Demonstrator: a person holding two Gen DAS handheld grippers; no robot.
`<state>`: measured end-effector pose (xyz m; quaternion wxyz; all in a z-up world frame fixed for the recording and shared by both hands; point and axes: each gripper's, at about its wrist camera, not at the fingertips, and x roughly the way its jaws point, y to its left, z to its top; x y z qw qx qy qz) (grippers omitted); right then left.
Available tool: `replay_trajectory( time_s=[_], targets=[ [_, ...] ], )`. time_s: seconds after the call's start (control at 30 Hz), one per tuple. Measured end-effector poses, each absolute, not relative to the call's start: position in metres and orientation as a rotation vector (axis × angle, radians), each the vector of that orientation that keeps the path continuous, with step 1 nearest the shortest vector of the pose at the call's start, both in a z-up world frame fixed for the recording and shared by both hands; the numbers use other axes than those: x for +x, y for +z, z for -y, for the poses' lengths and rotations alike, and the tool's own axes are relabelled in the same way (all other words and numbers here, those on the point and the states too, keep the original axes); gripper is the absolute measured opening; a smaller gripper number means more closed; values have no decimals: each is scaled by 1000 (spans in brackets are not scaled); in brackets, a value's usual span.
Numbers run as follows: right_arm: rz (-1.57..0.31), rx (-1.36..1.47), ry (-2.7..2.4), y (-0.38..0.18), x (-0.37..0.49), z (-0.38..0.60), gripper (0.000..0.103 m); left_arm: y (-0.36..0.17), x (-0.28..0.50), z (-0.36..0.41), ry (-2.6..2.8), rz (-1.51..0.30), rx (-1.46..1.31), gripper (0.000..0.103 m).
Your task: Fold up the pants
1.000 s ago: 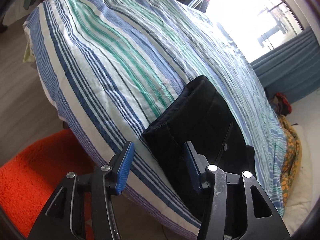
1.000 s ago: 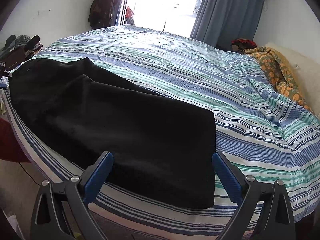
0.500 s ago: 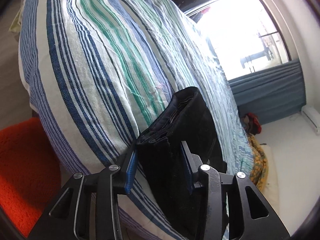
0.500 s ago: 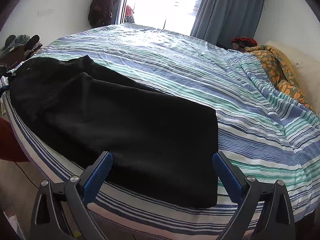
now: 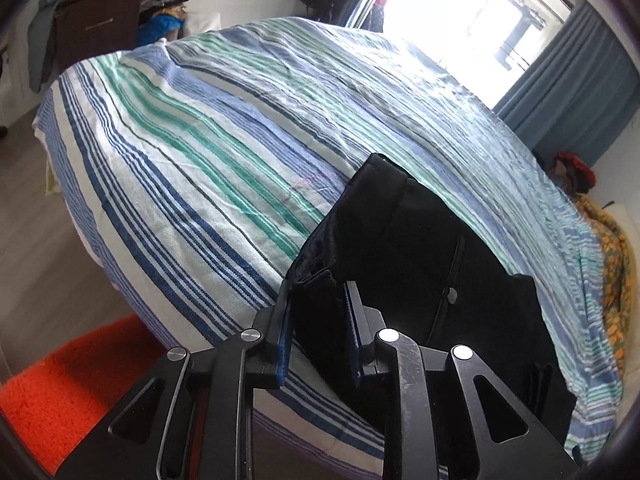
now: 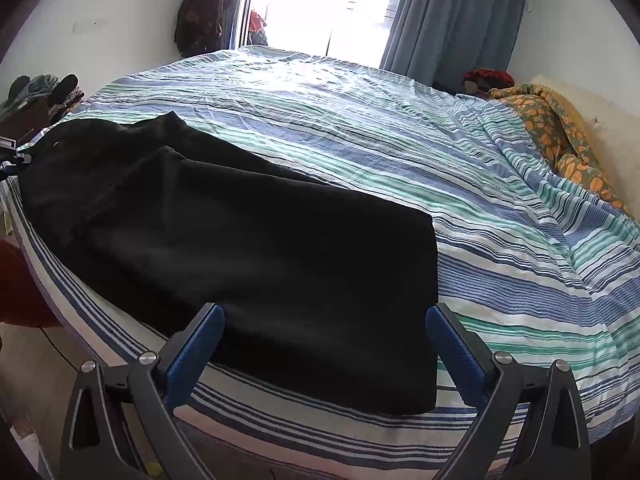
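**Black pants pinched at waistband, left side**

Black pants (image 6: 248,248) are laid flat along the near edge of the striped bedspread (image 6: 420,168), legs stacked one on the other, hem end toward the right gripper (image 6: 323,338). Right jaws are spread wide, hovering above the hem, nothing clamped. Left gripper (image 5: 318,320) is seen at the waistband end; its jaws are closing, and a bunched fold of the waistband is caught between the blue pads (image 5: 283,344), fabric pressed on both sides. The waistband corner is lifted off the spread. An orange rug (image 5: 68,380) is visible on the floor below the bed edge. A patterned orange blanket (image 6: 560,132) is bunched at the far side, well apart from the pants.
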<state>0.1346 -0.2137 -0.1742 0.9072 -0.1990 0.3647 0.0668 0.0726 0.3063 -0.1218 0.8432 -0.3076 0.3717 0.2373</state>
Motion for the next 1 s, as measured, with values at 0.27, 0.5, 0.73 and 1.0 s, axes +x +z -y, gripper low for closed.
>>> replay_trajectory(
  time_s=[0.27, 0.5, 0.73, 1.0],
  targets=[
    [-691, -324, 87, -152, 137, 231, 100, 2, 84, -206, 223, -706, -445, 18],
    [-660, -167, -22, -134, 141, 275, 100, 18, 144, -9, -195, -753, -233, 18],
    [-662, -22, -94, -128, 135, 317, 100, -102, 197, 136, -357, -1070, -36, 42],
    [-646, 174, -47, -120, 129, 349, 100, -51, 146, 29, -215, -911, -97, 75]
  ],
)
